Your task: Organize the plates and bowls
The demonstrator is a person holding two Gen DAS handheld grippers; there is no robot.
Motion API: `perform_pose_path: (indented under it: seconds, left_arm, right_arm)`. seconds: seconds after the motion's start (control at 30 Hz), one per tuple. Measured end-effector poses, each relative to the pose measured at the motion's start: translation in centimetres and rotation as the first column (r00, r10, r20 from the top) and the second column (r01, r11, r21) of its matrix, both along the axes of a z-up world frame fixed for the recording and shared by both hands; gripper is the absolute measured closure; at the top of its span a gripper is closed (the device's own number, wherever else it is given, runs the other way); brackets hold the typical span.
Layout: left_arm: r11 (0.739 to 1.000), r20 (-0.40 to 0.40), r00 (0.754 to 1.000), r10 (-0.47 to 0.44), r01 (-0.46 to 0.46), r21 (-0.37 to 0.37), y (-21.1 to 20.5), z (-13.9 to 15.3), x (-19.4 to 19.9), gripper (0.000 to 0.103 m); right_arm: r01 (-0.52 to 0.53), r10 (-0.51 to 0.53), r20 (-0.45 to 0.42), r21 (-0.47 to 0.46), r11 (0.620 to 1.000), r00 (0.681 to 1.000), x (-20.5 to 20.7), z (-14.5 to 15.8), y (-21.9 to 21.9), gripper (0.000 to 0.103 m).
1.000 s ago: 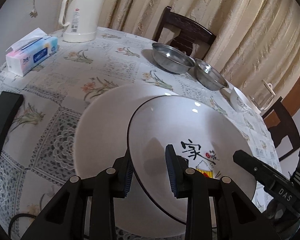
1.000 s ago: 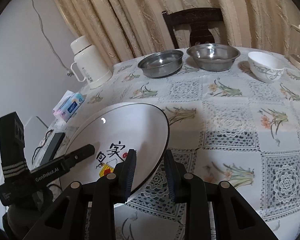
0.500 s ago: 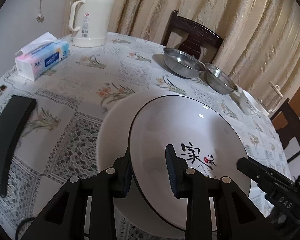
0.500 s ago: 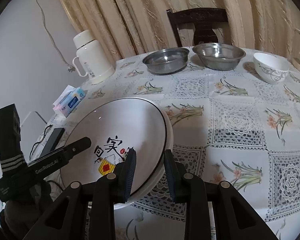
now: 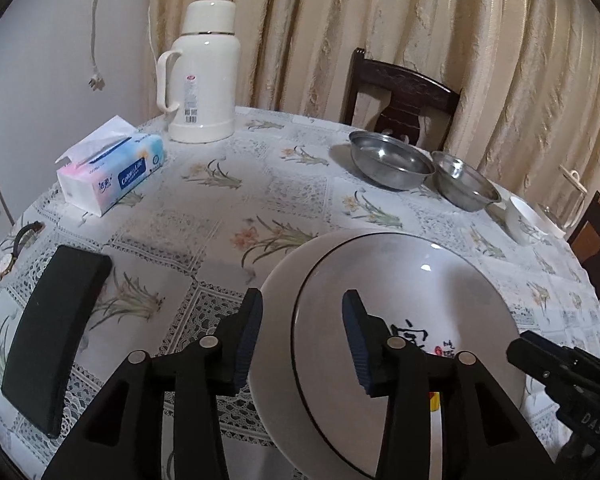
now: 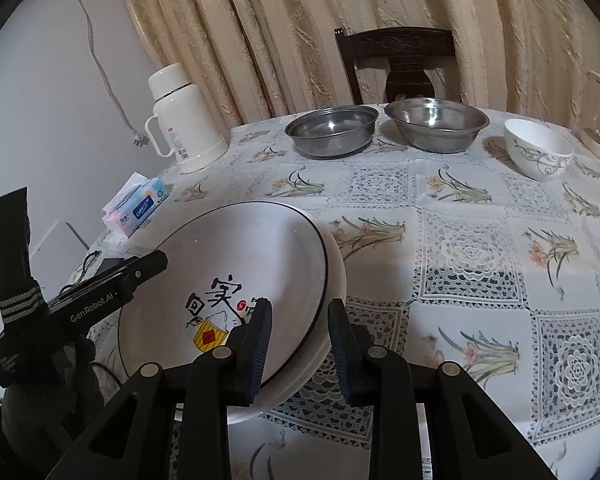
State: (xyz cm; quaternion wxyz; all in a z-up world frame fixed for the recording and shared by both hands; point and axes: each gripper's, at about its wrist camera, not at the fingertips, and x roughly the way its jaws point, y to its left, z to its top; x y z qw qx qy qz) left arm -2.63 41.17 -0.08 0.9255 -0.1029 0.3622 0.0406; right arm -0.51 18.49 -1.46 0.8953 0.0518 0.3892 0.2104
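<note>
Though both claws straddle the stacked plates, neither grips: the left claw (image 5: 302,336) stands wide across the near-left rims, and the right claw (image 6: 300,338) stands wide across the near-right rims, pads clear of them. Their black frames hide the nearest arc of both plates. The top plate (image 6: 236,272), white with a thin black rim line and painted characters over a yellow motif, lies inside the plain white plate (image 6: 336,276) below, slightly off-centre, on the surface (image 6: 480,240) near its front edge. Beyond lies open cloth. At the far edge sit two steel bowls (image 6: 332,130) (image 6: 436,122) side by side and a white bowl (image 6: 538,148), cut partly by a glass lid in the left view. A flask (image 5: 200,76), tissue pack (image 5: 112,168) and dark case (image 5: 52,336) occupy the left.
</note>
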Motion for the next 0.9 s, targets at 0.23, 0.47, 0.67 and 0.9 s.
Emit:
perform_pose_path:
  seconds: [0.23,0.47,0.67,0.9]
  left_arm:
    - [1.000,-0.022,1.000,0.018,-0.018,0.023,0.1,-0.8,0.6,0.049]
    - [0.999,-0.039,0.999,0.030,-0.028,0.046,0.3,-1.6,1.2,0.044]
    - [0.998,-0.031,0.999,0.031,-0.029,0.061,0.3,-1.4,1.6,0.043]
    - [0.997,-0.017,0.999,0.030,-0.029,0.075,0.7,-1.0,2.2,0.041]
  right_arm:
    - [0.015,-0.015,-0.008,-0.001,1.000,1.000,0.3,-0.4,-0.5,0.066]
    - [0.032,-0.032,-0.015,-0.004,0.999,0.999,0.7,-0.7,-0.8,0.065]
    - [0.034,-0.034,-0.018,0.005,0.999,0.999,0.9,-0.9,-0.9,0.061]
    - [0.032,-0.032,-0.020,0.014,0.999,0.999,1.0,-1.0,-1.0,0.057]
